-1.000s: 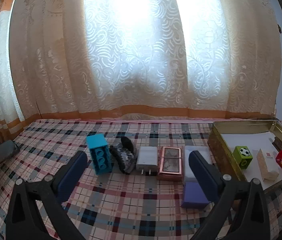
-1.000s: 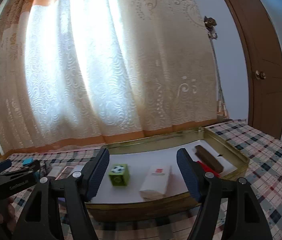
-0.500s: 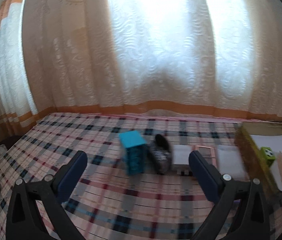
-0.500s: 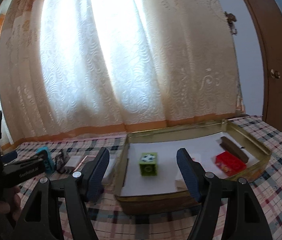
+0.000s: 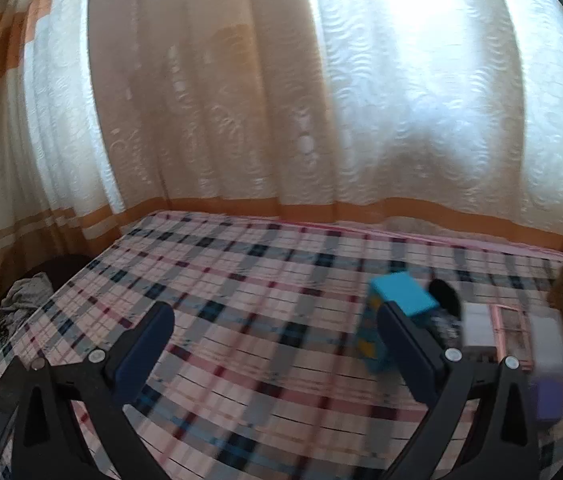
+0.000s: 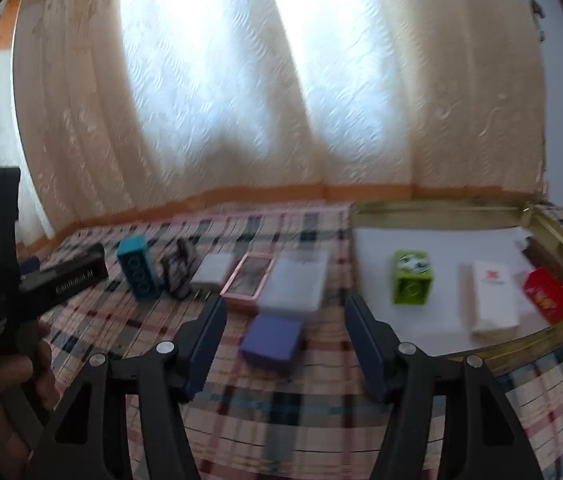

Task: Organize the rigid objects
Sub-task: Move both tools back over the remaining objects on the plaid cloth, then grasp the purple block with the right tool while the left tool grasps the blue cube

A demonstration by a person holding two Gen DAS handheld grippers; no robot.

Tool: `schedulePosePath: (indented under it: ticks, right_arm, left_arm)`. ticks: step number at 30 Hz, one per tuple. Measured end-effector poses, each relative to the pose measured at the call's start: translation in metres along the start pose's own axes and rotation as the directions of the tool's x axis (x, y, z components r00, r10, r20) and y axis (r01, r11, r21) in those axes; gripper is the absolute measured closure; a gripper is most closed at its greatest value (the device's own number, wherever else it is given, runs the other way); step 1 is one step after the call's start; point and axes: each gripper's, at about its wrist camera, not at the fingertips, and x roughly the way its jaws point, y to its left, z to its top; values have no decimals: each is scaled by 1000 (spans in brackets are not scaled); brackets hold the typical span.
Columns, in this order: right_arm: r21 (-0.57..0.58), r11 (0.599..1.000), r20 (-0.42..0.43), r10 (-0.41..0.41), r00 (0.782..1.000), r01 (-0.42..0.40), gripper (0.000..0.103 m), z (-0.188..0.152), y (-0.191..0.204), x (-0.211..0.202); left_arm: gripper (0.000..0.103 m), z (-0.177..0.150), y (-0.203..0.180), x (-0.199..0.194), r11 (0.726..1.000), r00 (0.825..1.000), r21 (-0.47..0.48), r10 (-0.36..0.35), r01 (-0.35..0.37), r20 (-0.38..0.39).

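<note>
Right hand-held gripper (image 6: 285, 336), empty, jaws closing, nears purple box (image 6: 271, 338); left hand-held gripper (image 5: 277, 350) wide over bare tablecloth (image 5: 241, 280).

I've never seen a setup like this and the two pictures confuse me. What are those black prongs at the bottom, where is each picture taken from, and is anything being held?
There is no robot here: a person holds a handheld gripper in each hand, each with a wide-angle camera looking forward along its jaws. One picture is from the left gripper, the other from the right gripper; the right view also shows the left device in the person's hand. On the checked cloth lie a blue block, a pink-framed case and a purple box. The gold tray holds a green cube, a white box and a red box. Nothing is held: the left jaws stand open and the right jaws are closing on nothing.
</note>
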Motion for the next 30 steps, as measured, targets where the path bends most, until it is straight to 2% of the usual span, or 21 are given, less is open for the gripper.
schedulePosePath:
  ticks: [3, 8, 12, 17, 19, 23, 26, 30]
  right_arm:
    - [-19, 999, -75, 28, 997, -29, 46, -2, 11, 14]
    - [0, 1000, -196, 27, 980, -27, 46, -5, 16, 39]
    - [-39, 999, -207, -22, 978, 15, 48, -2, 25, 49]
    - [-77, 997, -215, -45, 976, 29, 48, -2, 35, 52]
    - [-57, 998, -212, -11, 977, -1, 48, -3, 33, 50]
    - [53, 994, -191, 102, 976, -93, 48, -8, 14, 35]
    - [93, 990, -193, 124, 973, -107, 48, -14, 6, 28]
    - [89, 993, -215, 99, 972, -81, 48, -11, 10, 36]
  left_arm:
    - [0, 3, 16, 10, 999, 999, -29, 44, -45, -14]
    - [0, 5, 34, 18, 995, 998, -79, 59, -62, -34]
    - [0, 5, 35, 17, 995, 998, -85, 51, -54, -35]
    - [0, 6, 30, 14, 997, 999, -63, 43, -44, -21]
    - [0, 6, 31, 14, 997, 999, -64, 43, -44, -21]
    - [0, 5, 34, 14, 996, 999, -80, 38, -41, -34]
    - [0, 6, 36, 13, 995, 999, -98, 18, -22, -35]
    - [0, 7, 34, 10, 995, 1000, -94, 11, -13, -24]
